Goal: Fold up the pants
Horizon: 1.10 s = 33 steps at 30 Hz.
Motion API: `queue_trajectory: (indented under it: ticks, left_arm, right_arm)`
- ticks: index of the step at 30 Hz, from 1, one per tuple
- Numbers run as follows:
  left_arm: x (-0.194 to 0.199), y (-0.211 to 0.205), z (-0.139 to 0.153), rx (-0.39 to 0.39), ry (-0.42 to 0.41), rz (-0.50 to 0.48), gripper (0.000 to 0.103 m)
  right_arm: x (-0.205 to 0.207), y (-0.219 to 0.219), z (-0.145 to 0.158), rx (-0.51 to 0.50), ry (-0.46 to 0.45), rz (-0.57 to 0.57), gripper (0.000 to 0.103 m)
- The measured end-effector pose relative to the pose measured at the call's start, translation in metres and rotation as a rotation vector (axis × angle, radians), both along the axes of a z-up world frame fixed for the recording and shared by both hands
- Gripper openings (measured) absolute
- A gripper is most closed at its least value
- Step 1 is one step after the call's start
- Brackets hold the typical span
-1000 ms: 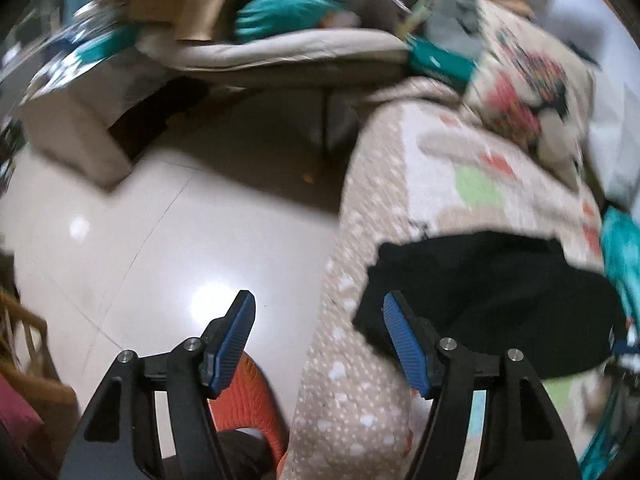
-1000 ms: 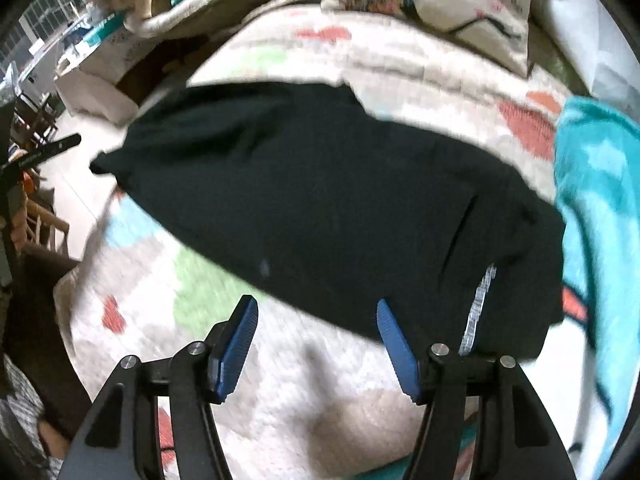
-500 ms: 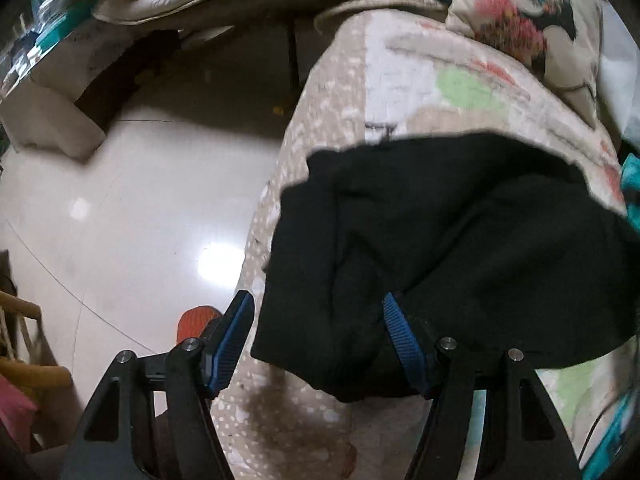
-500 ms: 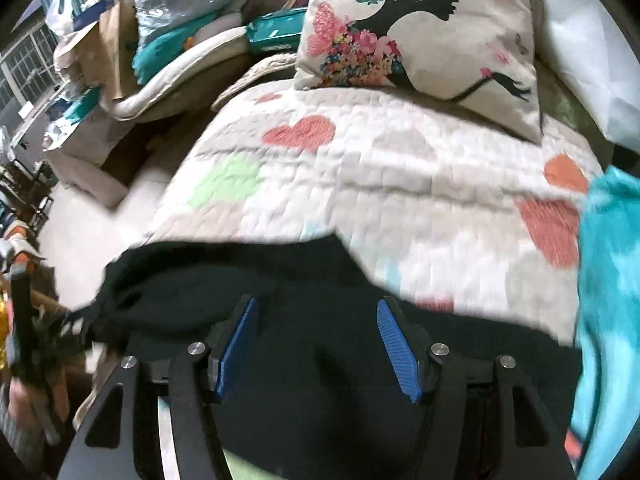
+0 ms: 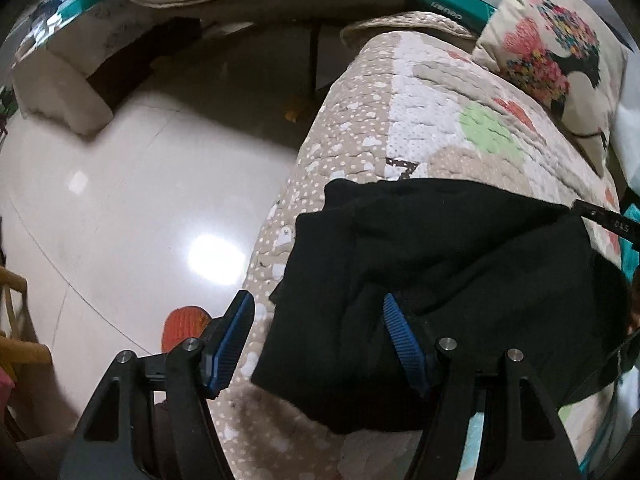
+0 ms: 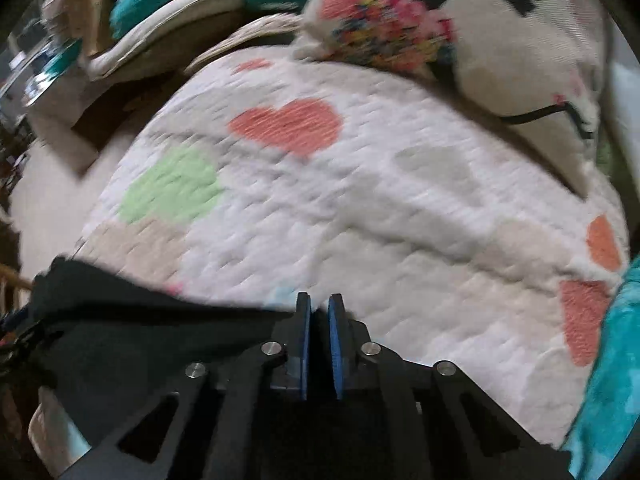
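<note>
Black, soft cloth, the pants point(image 5: 460, 280) lie bunched at the left edge of the quilted bed cover point(image 5: 420, 128), one corner drooping over that edge toward the tiled floor point(image 5: 140, 200). My left gripper point(image 5: 318, 344) stands about half open with nothing clamped, its right finger over the cloth and its left finger clear of the hem. My right gripper point(image 6: 319, 344) has just snapped its jaws together at the pants' far edge, though whether cloth is actually pinched there I cannot tell. I judge the fabric light and limp, likely to sag and slide, so I would take hold at an edge or corner, through all layers.
</note>
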State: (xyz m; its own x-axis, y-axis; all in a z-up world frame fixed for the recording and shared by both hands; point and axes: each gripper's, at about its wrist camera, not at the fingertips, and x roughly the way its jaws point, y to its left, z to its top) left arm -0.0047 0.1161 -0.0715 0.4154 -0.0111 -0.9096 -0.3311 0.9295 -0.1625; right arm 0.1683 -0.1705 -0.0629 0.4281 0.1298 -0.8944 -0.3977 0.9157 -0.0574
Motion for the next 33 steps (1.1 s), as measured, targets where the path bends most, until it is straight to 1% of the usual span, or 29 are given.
queue_trajectory:
  ticks: [2,3,5,6,8,10,11,12,13,14,15,16,17,18,20,21,22,24,25,26,28,29,30,33]
  left_arm:
    - [0.002,0.004,0.001,-0.008,-0.004,0.019,0.067]
    - [0.002,0.007,0.003,-0.013,-0.011,0.03,0.067]
    - [0.003,0.016,0.007,-0.017,-0.029,0.062,0.067]
    - [0.002,0.023,0.011,-0.016,-0.04,0.092,0.067]
    - [0.002,0.04,0.017,-0.02,-0.062,0.157,0.067]
    - [0.005,0.052,0.022,-0.025,-0.063,0.196,0.067]
    - [0.008,0.061,0.027,-0.042,-0.055,0.22,0.066]
    - [0.01,0.068,0.033,-0.057,-0.057,0.236,0.066]
    - [0.011,0.075,0.041,-0.065,-0.07,0.252,0.066]
    - [0.012,0.083,0.052,-0.061,-0.096,0.272,0.066]
    - [0.014,0.093,0.066,-0.047,-0.13,0.295,0.066]
    - [0.015,0.101,0.074,-0.04,-0.155,0.309,0.066]
    - [0.016,0.11,0.082,-0.033,-0.183,0.327,0.066]
    - [0.015,0.119,0.089,-0.022,-0.212,0.348,0.066]
    - [0.007,0.131,0.092,0.004,-0.247,0.383,0.066]
    - [0.003,0.139,0.09,0.012,-0.236,0.405,0.066]
    - [0.002,0.143,0.087,-0.003,-0.223,0.416,0.066]
    - [-0.002,0.155,0.081,-0.105,-0.211,0.429,0.066]
    - [-0.003,0.157,0.08,-0.135,-0.209,0.433,0.066]
    - [-0.005,0.159,0.079,-0.153,-0.21,0.438,0.066]
    - [-0.011,0.161,0.081,-0.177,-0.223,0.445,0.066]
    - [-0.013,0.161,0.084,-0.188,-0.235,0.443,0.066]
    - [-0.014,0.16,0.086,-0.189,-0.241,0.44,0.066]
    - [-0.017,0.159,0.093,-0.178,-0.267,0.435,0.066]
  right_arm:
    - [0.011,-0.009,0.0,-0.087,-0.055,-0.076,0.001]
    - [0.015,-0.015,-0.002,-0.123,-0.066,-0.113,0.001]
    - [0.016,-0.022,-0.004,-0.155,-0.069,-0.138,0.001]
    - [0.012,-0.025,0.0,-0.136,-0.079,-0.137,0.001]
    - [0.001,-0.022,0.011,-0.067,-0.087,-0.112,0.002]
    - [-0.013,-0.01,0.023,-0.004,-0.087,-0.057,0.003]
    - [-0.021,0.002,0.029,0.029,-0.081,-0.014,0.004]
    - [-0.028,0.015,0.034,0.064,-0.066,0.033,0.008]
    - [-0.033,0.029,0.036,0.093,-0.049,0.074,0.018]
    - [-0.04,0.049,0.039,0.128,-0.027,0.131,0.037]
    - [-0.047,0.066,0.041,0.148,-0.016,0.18,0.047]
    - [-0.058,0.092,0.043,0.163,-0.011,0.253,0.058]
    - [-0.068,0.11,0.043,0.17,-0.005,0.299,0.059]
    - [-0.082,0.132,0.042,0.172,0.007,0.35,0.059]
    - [-0.1,0.178,0.035,0.152,0.03,0.465,0.059]
    - [-0.109,0.197,0.031,0.128,0.029,0.515,0.059]
    - [-0.119,0.215,0.026,0.092,0.023,0.569,0.059]
    - [-0.133,0.247,0.01,0.007,0.01,0.652,0.059]
    - [-0.137,0.256,0.003,-0.03,0.004,0.673,0.059]
    - [-0.139,0.266,-0.008,-0.085,0.009,0.691,0.055]
    - [-0.137,0.281,-0.03,-0.195,0.045,0.693,0.029]
    - [-0.136,0.285,-0.031,-0.213,0.03,0.691,0.024]
    - [-0.133,0.288,-0.029,-0.207,0.026,0.678,0.02]
    - [-0.117,0.29,-0.02,-0.179,0.01,0.607,0.016]
